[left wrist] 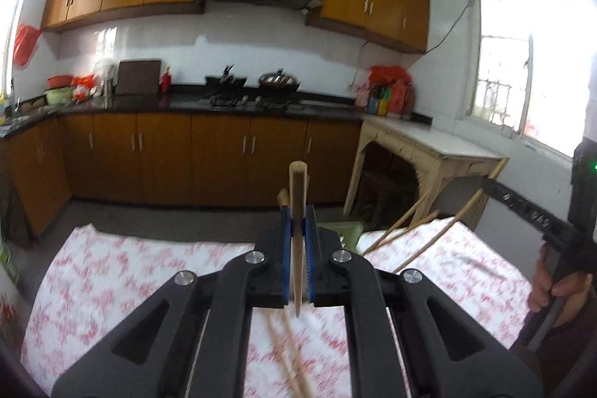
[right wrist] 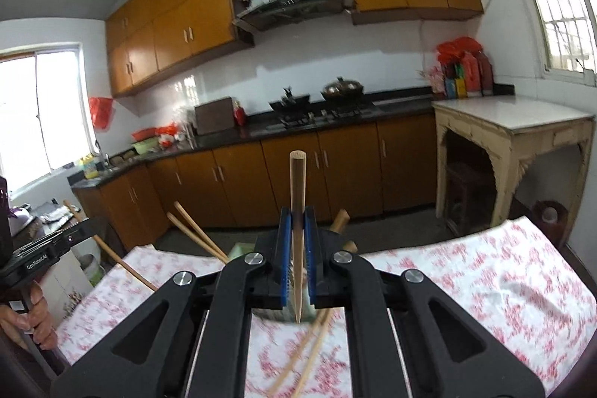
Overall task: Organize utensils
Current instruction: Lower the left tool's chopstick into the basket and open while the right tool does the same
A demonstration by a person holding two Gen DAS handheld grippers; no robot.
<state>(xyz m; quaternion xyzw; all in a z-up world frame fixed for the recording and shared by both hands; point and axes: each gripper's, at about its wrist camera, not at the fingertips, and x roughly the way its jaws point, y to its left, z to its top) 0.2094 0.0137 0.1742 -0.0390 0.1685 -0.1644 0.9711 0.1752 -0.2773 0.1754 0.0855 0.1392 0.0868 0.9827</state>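
My left gripper (left wrist: pixel 298 224) is shut on a wooden chopstick (left wrist: pixel 298 204) that stands upright between its blue pads, above the table. My right gripper (right wrist: pixel 298 224) is shut on another wooden chopstick (right wrist: pixel 297 196), also upright. A pale green holder (left wrist: pixel 345 230) stands at the table's far edge with several chopsticks (left wrist: pixel 406 222) leaning out of it; in the right wrist view the holder (right wrist: pixel 237 250) is mostly hidden behind my gripper, with its chopsticks (right wrist: pixel 194 230) fanning left. Loose chopsticks lie on the cloth below each gripper (left wrist: pixel 287 353) (right wrist: pixel 309 349).
The table carries a white cloth with a red floral print (left wrist: pixel 130 271) (right wrist: pixel 466 286). Beyond it are brown kitchen cabinets (left wrist: pixel 209 155), a dark counter with a stove and pans (left wrist: pixel 242 92), and a beige side table (left wrist: pixel 429 144). The other gripper's body shows at the right edge (left wrist: pixel 541 215).
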